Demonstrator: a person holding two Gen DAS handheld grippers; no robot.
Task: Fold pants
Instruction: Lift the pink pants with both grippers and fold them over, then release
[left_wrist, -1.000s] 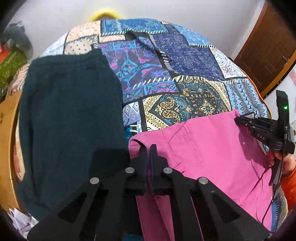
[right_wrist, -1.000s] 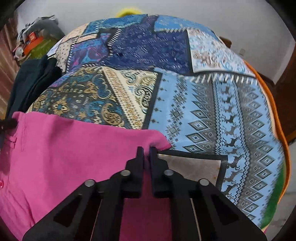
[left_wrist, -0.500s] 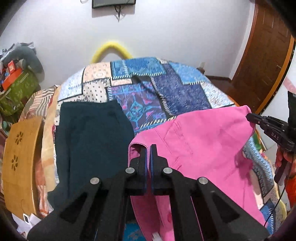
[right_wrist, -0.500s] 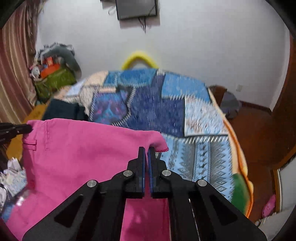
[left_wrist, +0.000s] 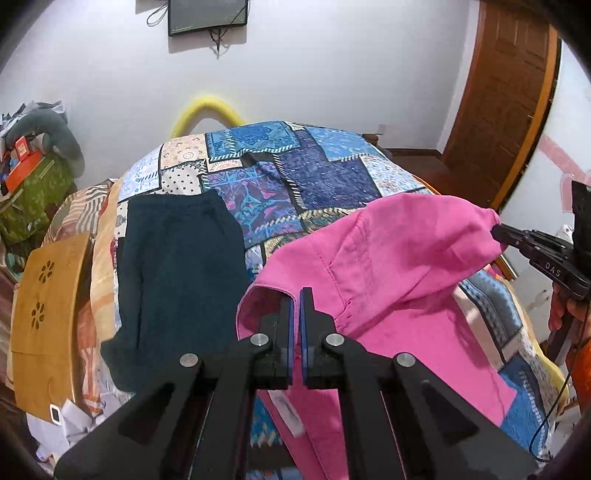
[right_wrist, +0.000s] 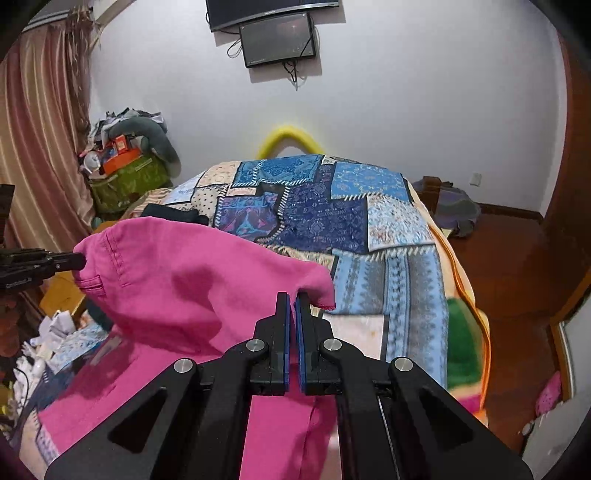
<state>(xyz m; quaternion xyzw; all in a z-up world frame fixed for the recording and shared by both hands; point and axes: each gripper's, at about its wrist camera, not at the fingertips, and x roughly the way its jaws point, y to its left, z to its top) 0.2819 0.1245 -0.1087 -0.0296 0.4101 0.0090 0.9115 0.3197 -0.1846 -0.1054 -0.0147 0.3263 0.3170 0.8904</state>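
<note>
The bed (left_wrist: 325, 173), under a patchwork quilt, fills the room between white wall and wooden door (left_wrist: 506, 99), with bare quilt beyond the clothes. Dark pants (left_wrist: 177, 258) lie flat at its left edge. The pink pants (left_wrist: 399, 266) hang lifted above the quilt (lower part trailing down), one top corner clamped by the left gripper (left_wrist: 295, 295), the other by the right gripper (right_wrist: 291, 299).
</note>
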